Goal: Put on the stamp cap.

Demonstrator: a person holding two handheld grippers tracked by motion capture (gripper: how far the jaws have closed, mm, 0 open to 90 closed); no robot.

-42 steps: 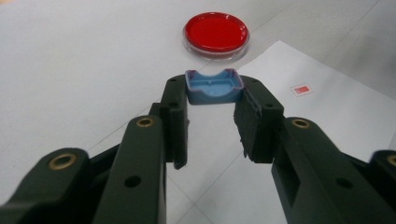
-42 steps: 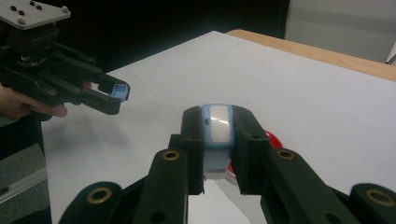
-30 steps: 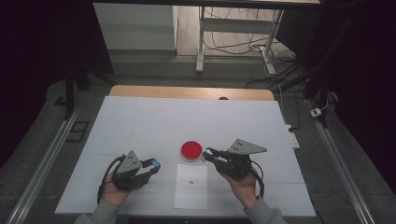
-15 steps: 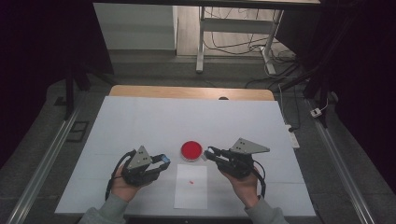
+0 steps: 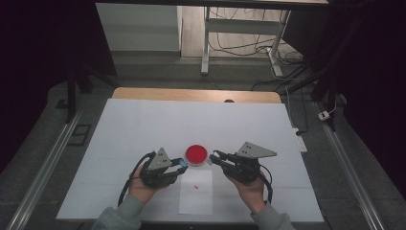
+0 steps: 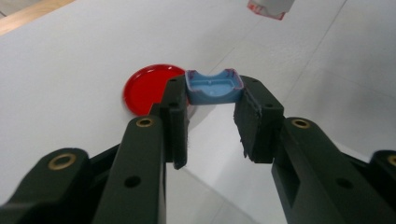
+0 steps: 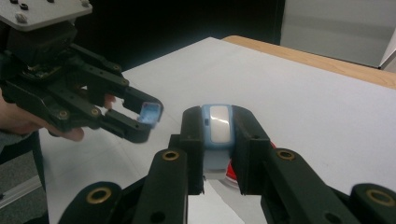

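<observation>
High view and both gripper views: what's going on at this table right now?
A person holds a gripper in each hand over a white table. The left gripper pinches a small blue cap-like piece. The right gripper clamps a light blue and white object. Both point toward a red disc, with a paper sheet lying nearer the person.

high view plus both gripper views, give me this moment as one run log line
left gripper: shut on blue cap | right gripper: shut on blue-white piece | red dish: on table between grippers | paper sheet: flat, near edge
</observation>
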